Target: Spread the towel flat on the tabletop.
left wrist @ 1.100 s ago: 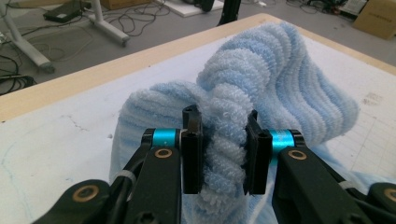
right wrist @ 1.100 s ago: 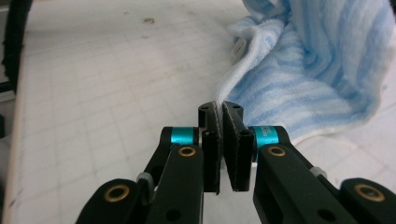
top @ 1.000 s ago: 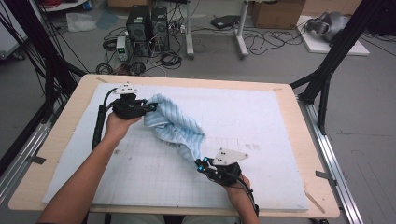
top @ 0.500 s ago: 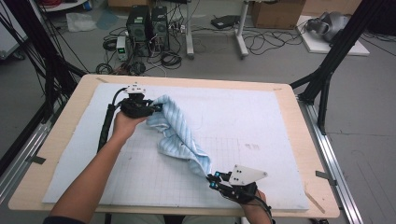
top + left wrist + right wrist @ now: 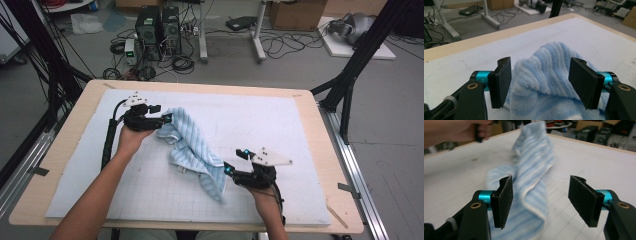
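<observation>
Lab floor with cables and PC towers behind; white gridded mat covers the table. Blue striped towel lies bunched, running from 10 o'clock toward 5 o'clock across the mat's middle. Left gripper sits at its upper end, jaws spread with a towel fold between them, not clamped. Right gripper is at the lower corner, jaws also spread. Step looks like grabbing both ends to spread it flat. Next: close both on cloth, then pull apart.
</observation>
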`<state>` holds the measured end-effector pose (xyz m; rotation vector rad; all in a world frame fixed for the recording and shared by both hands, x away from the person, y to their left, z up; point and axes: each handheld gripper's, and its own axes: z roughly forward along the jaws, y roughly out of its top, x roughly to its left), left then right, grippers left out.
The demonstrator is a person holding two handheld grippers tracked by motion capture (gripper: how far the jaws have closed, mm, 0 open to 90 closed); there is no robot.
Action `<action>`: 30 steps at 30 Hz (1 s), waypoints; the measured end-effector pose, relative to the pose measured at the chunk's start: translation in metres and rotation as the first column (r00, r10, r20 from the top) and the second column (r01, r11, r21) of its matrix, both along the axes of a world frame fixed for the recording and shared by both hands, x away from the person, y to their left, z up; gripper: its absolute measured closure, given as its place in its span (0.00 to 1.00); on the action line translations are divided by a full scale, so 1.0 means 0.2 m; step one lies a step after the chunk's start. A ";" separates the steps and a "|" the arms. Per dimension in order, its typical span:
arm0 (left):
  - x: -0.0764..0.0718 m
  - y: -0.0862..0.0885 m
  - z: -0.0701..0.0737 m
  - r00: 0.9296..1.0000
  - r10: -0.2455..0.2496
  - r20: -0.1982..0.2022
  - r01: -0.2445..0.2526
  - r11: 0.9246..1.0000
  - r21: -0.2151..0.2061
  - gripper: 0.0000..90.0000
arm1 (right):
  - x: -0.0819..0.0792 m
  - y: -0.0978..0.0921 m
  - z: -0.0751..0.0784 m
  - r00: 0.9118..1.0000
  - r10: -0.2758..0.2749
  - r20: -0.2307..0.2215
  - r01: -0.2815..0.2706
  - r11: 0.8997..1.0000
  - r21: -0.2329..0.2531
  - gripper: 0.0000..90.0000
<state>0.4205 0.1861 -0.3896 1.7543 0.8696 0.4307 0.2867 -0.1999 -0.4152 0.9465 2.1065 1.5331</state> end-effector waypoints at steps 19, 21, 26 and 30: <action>-0.16 0.14 -0.10 1.000 0.016 0.012 -0.016 1.000 -0.023 0.40 | 0.40 0.43 -0.15 0.956 0.081 -0.281 -0.132 0.977 -0.167 0.75; -0.16 0.14 -0.10 1.000 0.017 0.006 -0.017 1.000 -0.023 0.40 | 0.38 0.42 -0.14 0.957 0.113 -0.267 -0.160 0.974 -0.161 0.90; -0.18 0.12 -0.11 1.000 -0.004 -0.008 0.004 1.000 -0.011 0.40 | 0.31 0.36 -0.09 0.979 0.081 -0.190 -0.125 0.963 -0.237 0.94; -0.20 0.09 -0.11 1.000 -0.024 0.005 0.024 1.000 -0.003 0.40 | 0.24 0.27 -0.04 0.988 0.051 -0.145 -0.085 0.966 -0.244 0.94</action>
